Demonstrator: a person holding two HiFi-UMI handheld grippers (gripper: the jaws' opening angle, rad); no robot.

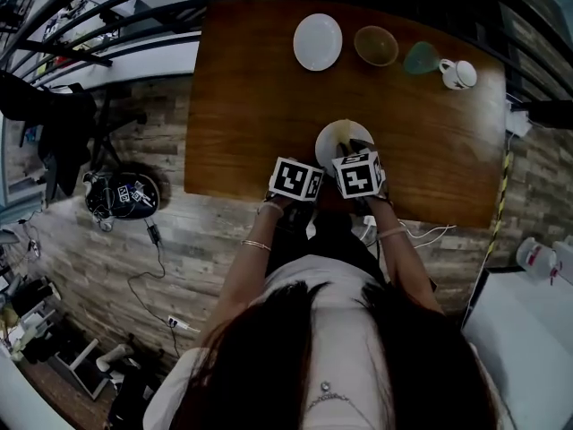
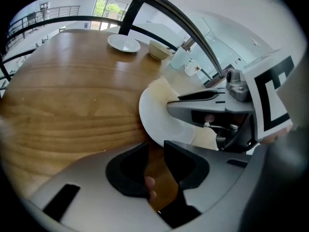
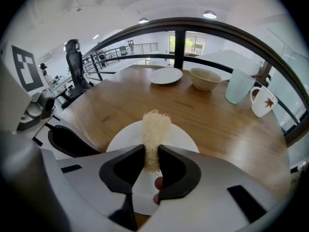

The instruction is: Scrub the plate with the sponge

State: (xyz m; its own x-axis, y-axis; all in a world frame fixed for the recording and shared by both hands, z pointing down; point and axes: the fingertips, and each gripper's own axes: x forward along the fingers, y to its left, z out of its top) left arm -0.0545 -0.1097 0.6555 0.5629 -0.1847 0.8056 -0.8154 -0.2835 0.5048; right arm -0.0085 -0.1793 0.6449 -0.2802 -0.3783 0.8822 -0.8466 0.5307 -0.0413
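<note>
A white plate lies flat on the wooden table near its front edge. My right gripper is shut on a pale mesh sponge, which stands up between the jaws over the plate. My left gripper is at the plate's left rim. Its jaws stand a little apart, and only bare wood shows between them. In the left gripper view the right gripper's fingers reach across the plate, with the sponge poking out beyond them.
Along the table's far side stand a second white plate, a tan bowl, a pale green glass and a white mug. A black railing runs behind the table. The floor to the left holds cables and a round black device.
</note>
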